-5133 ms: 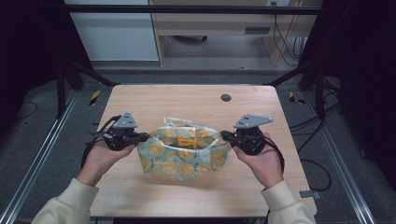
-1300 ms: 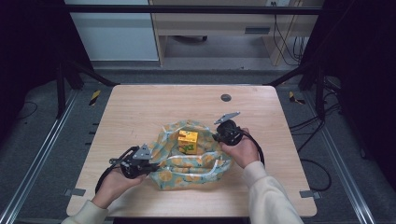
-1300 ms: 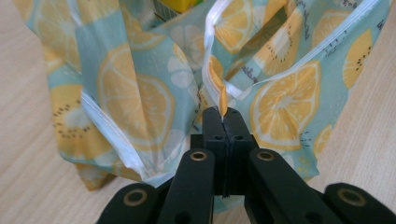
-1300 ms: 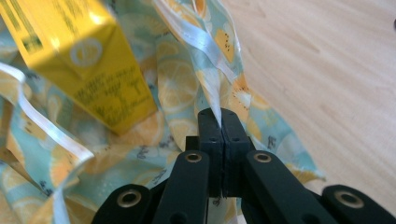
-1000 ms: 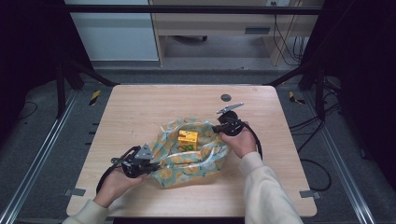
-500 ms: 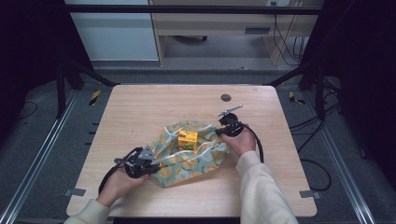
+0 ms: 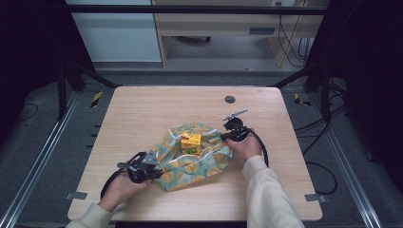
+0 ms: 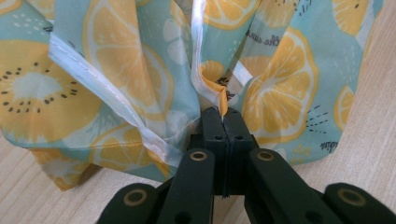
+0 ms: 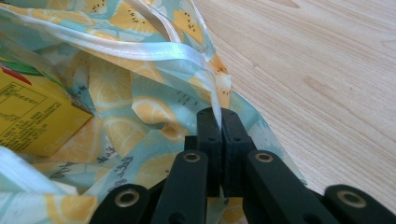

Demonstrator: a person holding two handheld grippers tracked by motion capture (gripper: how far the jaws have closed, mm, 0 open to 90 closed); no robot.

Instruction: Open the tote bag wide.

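A teal cloth [image 7: 199, 159] printed with orange and kiwi slices lies bunched on the wooden table [image 7: 142, 114], with a small yellow carton [image 7: 191, 142] standing in its middle. My left gripper [image 7: 154, 167] is shut on the cloth's near-left corner; in the left gripper view the hem of the cloth [image 8: 140, 70] is pinched between the black jaws of the left gripper [image 8: 223, 122]. My right gripper [image 7: 224, 136] is shut on the far-right corner, and the right gripper view shows the cloth [image 9: 140, 112] clamped by the right gripper [image 9: 219, 122], the carton [image 9: 32, 116] to its left.
A dark round grommet [image 7: 230, 99] sits in the table near its far edge. Bare wood surrounds the cloth on all sides. Metal frame rails [image 7: 43, 156] and cables run along the floor on both sides of the table.
Since five seconds ago the grippers have gone from the cloth's left and right sides to diagonal corners. In the last second the left gripper moved right and the right one moved farther away.
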